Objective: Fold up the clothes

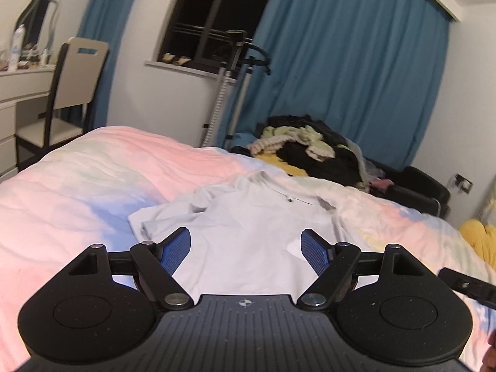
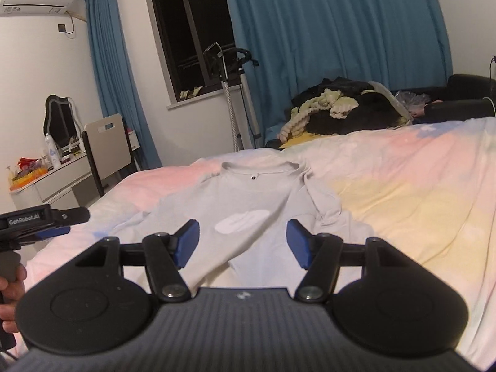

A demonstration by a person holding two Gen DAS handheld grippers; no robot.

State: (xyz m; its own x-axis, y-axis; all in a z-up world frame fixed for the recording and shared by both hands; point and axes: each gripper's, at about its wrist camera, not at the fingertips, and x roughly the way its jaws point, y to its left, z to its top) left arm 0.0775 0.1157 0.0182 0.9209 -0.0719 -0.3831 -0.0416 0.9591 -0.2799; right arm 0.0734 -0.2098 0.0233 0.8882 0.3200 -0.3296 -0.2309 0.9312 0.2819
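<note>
Grey tee [image 2: 248, 198] flat, both grippers empty

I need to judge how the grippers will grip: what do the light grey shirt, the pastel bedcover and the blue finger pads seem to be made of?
Light grey shirt: looks like thin matte cotton jersey, with soft creases and a limp drape.
Pastel bedcover: probably soft quilted fabric, puffy with shallow wrinkles.
Blue finger pads: apparently rubber or ribbed plastic, with fine surface texture showing.

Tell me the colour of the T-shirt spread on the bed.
Pale grey T-shirt with a white chest patch; clearest in the right wrist view.
</note>
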